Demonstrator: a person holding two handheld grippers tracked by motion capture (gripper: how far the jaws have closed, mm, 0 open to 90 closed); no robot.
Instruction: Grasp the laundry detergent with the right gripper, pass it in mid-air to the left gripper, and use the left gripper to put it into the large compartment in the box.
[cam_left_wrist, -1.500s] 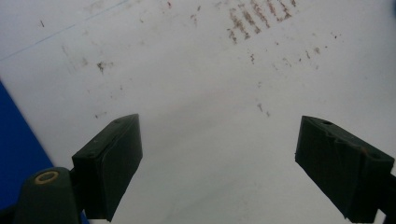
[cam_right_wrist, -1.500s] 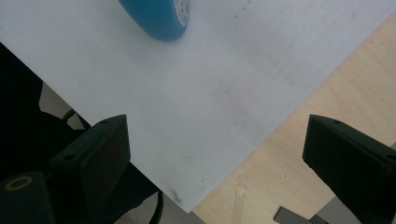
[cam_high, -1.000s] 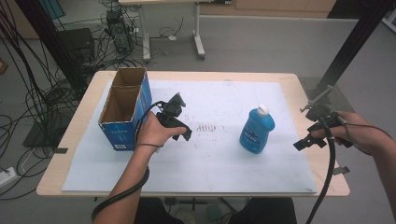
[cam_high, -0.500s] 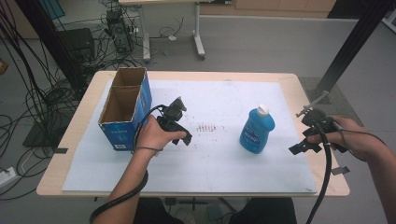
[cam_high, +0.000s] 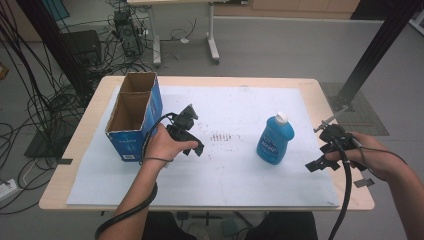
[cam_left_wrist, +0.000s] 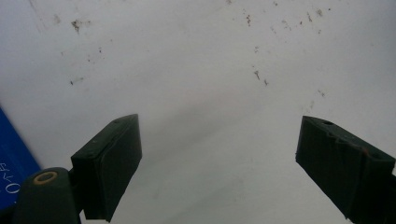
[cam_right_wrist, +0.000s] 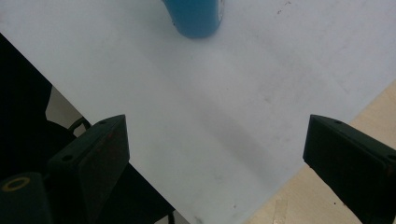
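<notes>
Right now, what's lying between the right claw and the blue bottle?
Nothing: in the high view, bare white sheet separates the open right claw from the blue bottle; the right gripper view shows the same.

Bottle (cam_high: 274, 140): blue, white cap, centre right. Box (cam_high: 134, 116): blue outside with white print, brown inside, left. Sheet (cam_high: 235, 107): white, dark specks mid-frame. Table (cam_high: 327, 105): pale wood. Grippers (cam_high: 192, 140) (cam_high: 325, 159): black.

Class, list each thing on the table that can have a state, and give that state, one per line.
Bottle: upright, white cap on, untouched.
Box: upright, top open, two compartments.
Left tongs: open, holding nothing.
Right tongs: open, holding nothing.
</notes>
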